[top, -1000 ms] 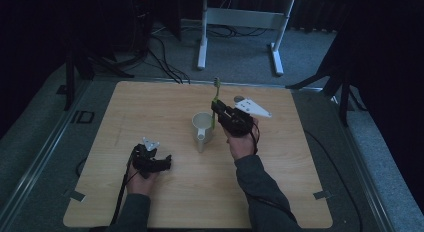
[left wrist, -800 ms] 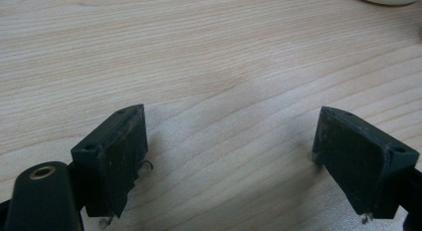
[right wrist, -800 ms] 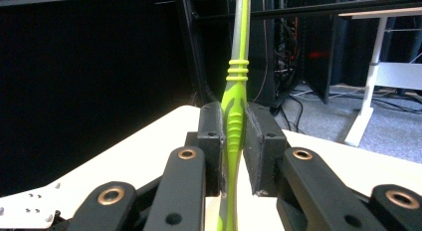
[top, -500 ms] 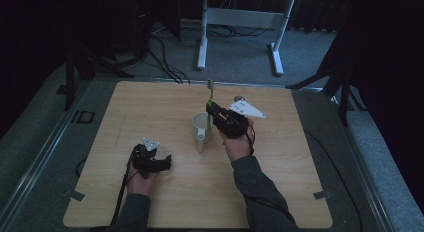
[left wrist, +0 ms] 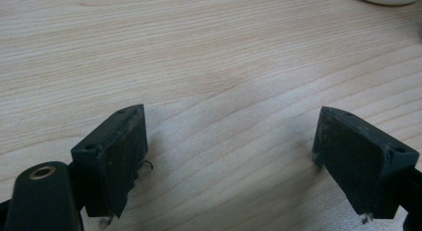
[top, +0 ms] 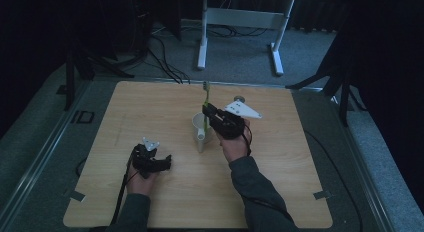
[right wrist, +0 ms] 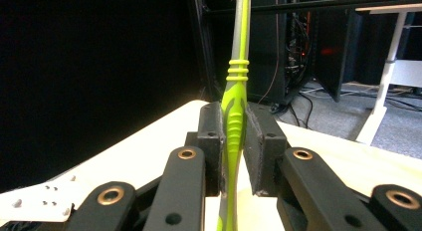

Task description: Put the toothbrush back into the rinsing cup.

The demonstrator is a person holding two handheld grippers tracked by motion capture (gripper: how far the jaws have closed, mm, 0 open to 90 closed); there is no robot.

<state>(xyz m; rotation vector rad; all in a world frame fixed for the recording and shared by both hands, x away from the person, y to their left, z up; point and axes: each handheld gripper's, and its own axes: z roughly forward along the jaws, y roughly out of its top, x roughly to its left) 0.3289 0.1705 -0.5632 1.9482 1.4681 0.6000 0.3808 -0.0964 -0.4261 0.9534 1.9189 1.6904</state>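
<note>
Left gripper (top: 159, 161) rests on the near left part of the wooden table (top: 280, 192), its jaws spread wide with nothing but bare wood grain between them in the left gripper view, so it has no share in the work at this moment. Farther in and to the right, the right gripper (top: 206, 112) is clamped on a green toothbrush (top: 205, 94): the right gripper view shows the two black pads pressed against either side of the lime handle (right wrist: 234, 121), with the grey neck rising straight up beyond them. In the high view the brush stands roughly upright, its head pointing away toward the far edge, and its lower end sits at or just above the mouth of the white mug (top: 199, 128) at the middle of the table; whether the tip is already inside the rim cannot be told from here. The mug's handle points toward the near side. Judging from this, the step in hand is standing the toothbrush in the mug. The next move calls for keeping the brush vertical over the opening, lowering it until the end meets the bottom, and only then letting go, so that it leans on the rim rather than tipping the mug or falling out onto the table.
</note>
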